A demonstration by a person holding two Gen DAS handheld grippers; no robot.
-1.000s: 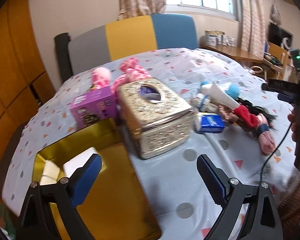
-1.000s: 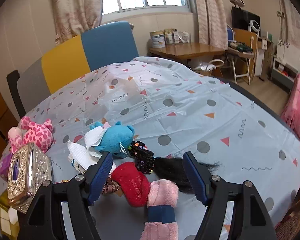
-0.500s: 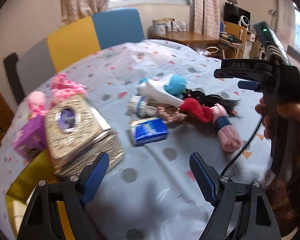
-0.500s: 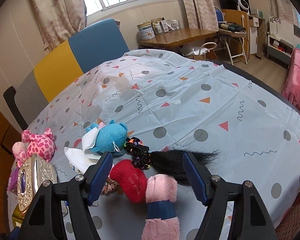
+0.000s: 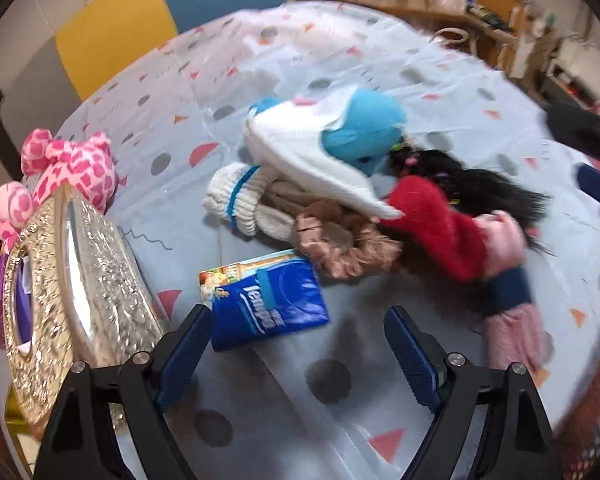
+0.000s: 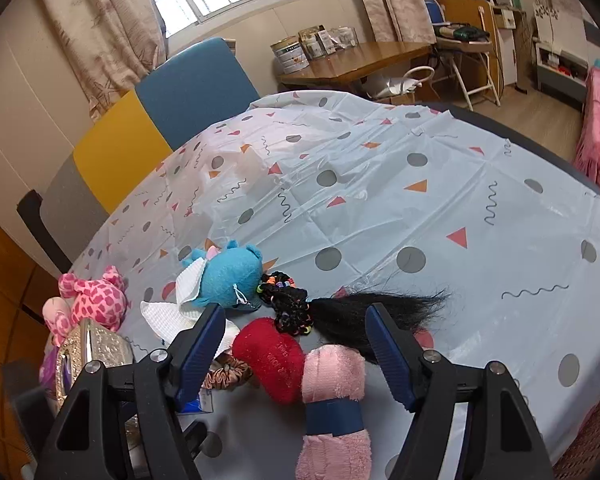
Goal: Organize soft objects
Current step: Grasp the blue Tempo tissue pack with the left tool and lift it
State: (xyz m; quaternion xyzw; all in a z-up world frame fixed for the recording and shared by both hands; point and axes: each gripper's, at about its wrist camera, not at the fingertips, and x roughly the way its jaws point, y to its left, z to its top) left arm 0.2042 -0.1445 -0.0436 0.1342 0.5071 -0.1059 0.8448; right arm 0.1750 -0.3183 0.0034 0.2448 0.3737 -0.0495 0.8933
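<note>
A pile of soft things lies on the patterned tablecloth: a blue plush [image 5: 364, 132] under a white cloth [image 5: 300, 152], a knit sock [image 5: 240, 200], a brown scrunchie [image 5: 340, 240], a red plush [image 5: 440, 224], black hair [image 5: 480, 184] and a pink towel roll [image 5: 508, 280]. My left gripper [image 5: 298, 314] hovers over a blue tissue pack [image 5: 266, 300]; its jaws are opening, the pack lies just ahead between them, untouched. My right gripper [image 6: 296, 309] stands open above the red plush [image 6: 272, 356] and pink towel roll [image 6: 332, 392], holding nothing.
A golden tissue box [image 5: 72, 280] stands at the left, close to my left finger, with a pink spotted plush [image 5: 76, 164] behind it. Chairs [image 6: 188, 92] stand at the table's far side. The tablecloth [image 6: 420, 200] stretches bare to the right.
My left gripper swung right and down, from over the yellow box and golden tissue box to over the blue tissue pack. The right gripper's view rolled slightly and stayed over the pile.
</note>
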